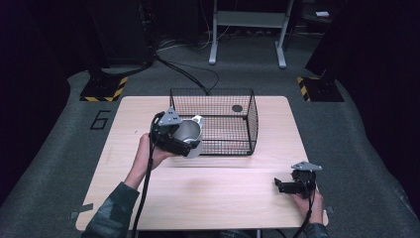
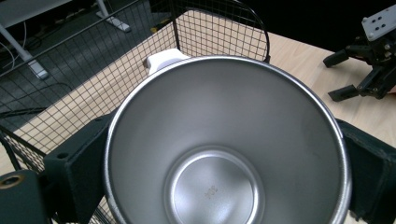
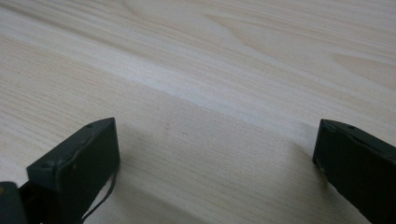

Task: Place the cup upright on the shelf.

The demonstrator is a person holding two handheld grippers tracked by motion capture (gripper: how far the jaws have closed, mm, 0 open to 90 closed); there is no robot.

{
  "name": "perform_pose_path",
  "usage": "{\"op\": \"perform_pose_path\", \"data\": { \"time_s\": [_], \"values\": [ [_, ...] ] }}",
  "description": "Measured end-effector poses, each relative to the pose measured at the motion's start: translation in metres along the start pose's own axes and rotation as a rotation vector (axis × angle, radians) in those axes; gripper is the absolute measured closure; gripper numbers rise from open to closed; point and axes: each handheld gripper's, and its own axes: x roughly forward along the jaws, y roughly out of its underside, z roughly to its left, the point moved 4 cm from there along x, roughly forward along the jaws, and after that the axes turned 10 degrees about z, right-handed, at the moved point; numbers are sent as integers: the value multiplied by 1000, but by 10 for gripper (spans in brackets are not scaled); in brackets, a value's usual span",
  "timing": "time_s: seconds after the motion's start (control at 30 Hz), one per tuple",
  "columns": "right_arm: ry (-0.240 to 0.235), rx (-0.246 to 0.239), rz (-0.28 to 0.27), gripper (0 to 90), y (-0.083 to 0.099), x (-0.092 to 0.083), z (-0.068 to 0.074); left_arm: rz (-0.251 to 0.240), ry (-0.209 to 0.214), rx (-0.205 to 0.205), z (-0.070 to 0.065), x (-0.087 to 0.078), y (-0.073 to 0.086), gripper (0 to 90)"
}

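Note:
A steel cup [image 1: 188,132] with a white handle [image 1: 198,119] hangs tilted at the left front corner of the black wire basket [image 1: 213,92]. My left gripper [image 1: 187,140] is shut on the cup, one jaw on each side of its wall. In the left gripper view the cup [image 2: 224,154] is empty inside, its white handle [image 2: 163,58] points toward the basket [image 2: 219,32], and the right gripper [image 2: 369,60] lies beyond on the table. My right gripper [image 1: 278,185] rests low at the table's right front, open; its jaws stand wide apart over bare wood [image 3: 215,154].
The light wooden table [image 1: 208,198] carries the basket at its back middle. A small dark round object [image 1: 237,108] lies inside the basket near its back wall. Grey carpet, cables and stand feet with yellow-black tape surround the table.

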Motion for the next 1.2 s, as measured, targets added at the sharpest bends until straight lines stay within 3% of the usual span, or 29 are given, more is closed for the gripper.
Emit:
{"op": "perform_pose_path", "data": {
  "time_s": [0.6, 1.2],
  "values": [
    [1, -7, -2, 1, 0, 0, -1, -8, -11, 0, 15, 14, -29, 62],
    [-1, -3, 0, 1, 0, 0, 0, 16, -19, -6, 28, 43, -53, 61]
  ]
}}
